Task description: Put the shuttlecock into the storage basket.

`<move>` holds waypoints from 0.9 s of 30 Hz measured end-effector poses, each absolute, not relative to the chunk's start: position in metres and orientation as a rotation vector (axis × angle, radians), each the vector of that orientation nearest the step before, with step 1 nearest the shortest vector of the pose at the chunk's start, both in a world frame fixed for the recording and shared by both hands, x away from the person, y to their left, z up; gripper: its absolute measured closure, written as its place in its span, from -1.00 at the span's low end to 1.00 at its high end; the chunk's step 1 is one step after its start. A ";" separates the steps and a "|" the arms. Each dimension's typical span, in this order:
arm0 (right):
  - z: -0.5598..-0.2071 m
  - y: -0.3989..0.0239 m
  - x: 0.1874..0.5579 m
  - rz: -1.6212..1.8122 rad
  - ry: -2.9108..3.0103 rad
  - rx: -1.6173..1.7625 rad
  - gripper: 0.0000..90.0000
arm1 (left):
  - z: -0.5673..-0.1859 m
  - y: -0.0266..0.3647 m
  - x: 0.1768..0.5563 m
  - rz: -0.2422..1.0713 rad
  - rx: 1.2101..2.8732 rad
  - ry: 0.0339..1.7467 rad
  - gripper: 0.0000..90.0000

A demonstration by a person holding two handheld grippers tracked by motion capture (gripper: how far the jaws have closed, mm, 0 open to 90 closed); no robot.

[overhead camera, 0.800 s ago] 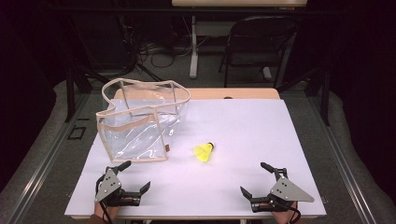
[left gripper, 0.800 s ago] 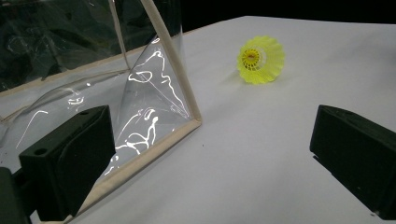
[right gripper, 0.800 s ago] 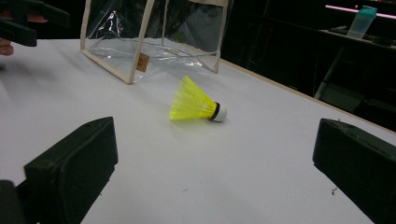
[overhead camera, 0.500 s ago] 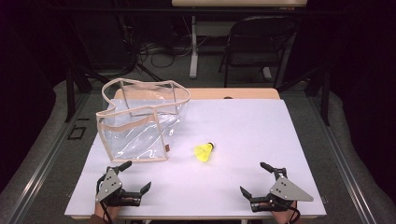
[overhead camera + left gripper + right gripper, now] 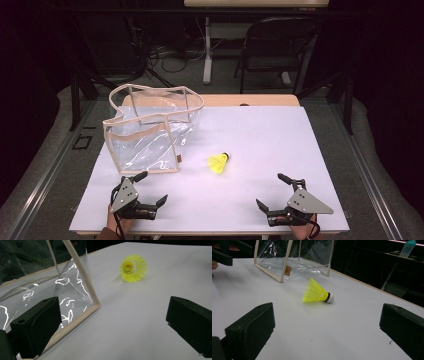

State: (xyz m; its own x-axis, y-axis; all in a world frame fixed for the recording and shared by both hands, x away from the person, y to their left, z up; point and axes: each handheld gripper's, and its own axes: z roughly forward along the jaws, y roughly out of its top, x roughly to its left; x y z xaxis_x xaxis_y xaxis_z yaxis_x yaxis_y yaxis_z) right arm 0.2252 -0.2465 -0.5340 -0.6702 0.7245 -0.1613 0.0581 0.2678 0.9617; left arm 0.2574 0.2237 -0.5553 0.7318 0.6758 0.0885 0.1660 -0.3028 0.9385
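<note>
Both tools rest at the near edge of the bench [image 5: 310, 135], jaws spread wide, nothing between them. Left tool [image 5: 145, 192] sits just in front of the clear bag's [image 5: 150, 135] near corner; right tool [image 5: 277, 192] is well apart from it, on the other side.

Task item: yellow shuttlecock [image 5: 219, 163]. It lies on its side on the bench, ahead of both tools and roughly between them, just beside the bag's near-right corner, not touching it. From the left tool it is ahead and to the right, skirt opening facing the camera [image 5: 133, 268]. From the right tool it is ahead and slightly left, white cork end [image 5: 329, 297] pointing right.

Likely step: pick up the shuttlecock, prob. for placing into the bag.

Procedure notes:
- Right tool appears to have the clearer approach: open bench, no bag trim [image 5: 82, 282] in the way.
- Align jaws so they straddle the item across its axis. Aim near the cork end/collar; the skirt looks thin and prob. deforms under pressure.
- Keep jaws wide until both sit either side of the item, then close gently.
- Come in low, w/o nudging the item first; on its side it may roll in an arc.
- Left tool: judged best used to steady or open the bag's rim [image 5: 160, 90], since the bag looks floppy and partly collapsed.
</note>
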 end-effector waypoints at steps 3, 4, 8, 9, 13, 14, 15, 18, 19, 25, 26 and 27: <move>-0.534 -0.246 0.225 1.437 1.945 0.702 -1.00 | -0.556 0.219 0.261 0.559 1.858 0.654 -1.00; -0.534 -0.246 0.225 1.439 1.946 0.706 -1.00 | -0.556 0.219 0.261 0.559 1.858 0.654 -1.00; -0.534 -0.246 0.226 1.432 1.948 0.704 -1.00 | -0.556 0.215 0.265 0.535 1.868 0.657 -1.00; -0.534 -0.246 0.226 1.432 1.948 0.704 -1.00 | -0.556 0.214 0.266 0.533 1.868 0.655 -1.00; -0.535 -0.246 0.226 1.424 1.948 0.707 -1.00 | -0.557 0.209 0.270 0.521 1.883 0.676 -1.00; -0.535 -0.246 0.227 1.422 1.951 0.709 -1.00 | -0.557 0.209 0.271 0.516 1.885 0.678 -1.00; -0.535 -0.246 0.227 1.421 1.951 0.708 -1.00 | -0.557 0.208 0.271 0.515 1.883 0.678 -1.00; -0.535 -0.246 0.227 1.421 1.952 0.708 -1.00 | -0.556 0.204 0.273 0.503 1.892 0.662 -1.00; -0.535 -0.246 0.227 1.422 1.953 0.710 -1.00 | -0.556 0.202 0.274 0.501 1.894 0.661 -1.00; -0.535 -0.245 0.227 1.411 1.962 0.705 -1.00 | -0.556 0.196 0.278 0.473 1.912 0.648 -1.00; -0.535 -0.245 0.227 1.411 1.962 0.705 -1.00 | -0.555 0.195 0.279 0.470 1.917 0.643 -1.00; -0.535 -0.245 0.227 1.411 1.963 0.705 -1.00 | -0.555 0.195 0.279 0.473 1.917 0.643 -1.00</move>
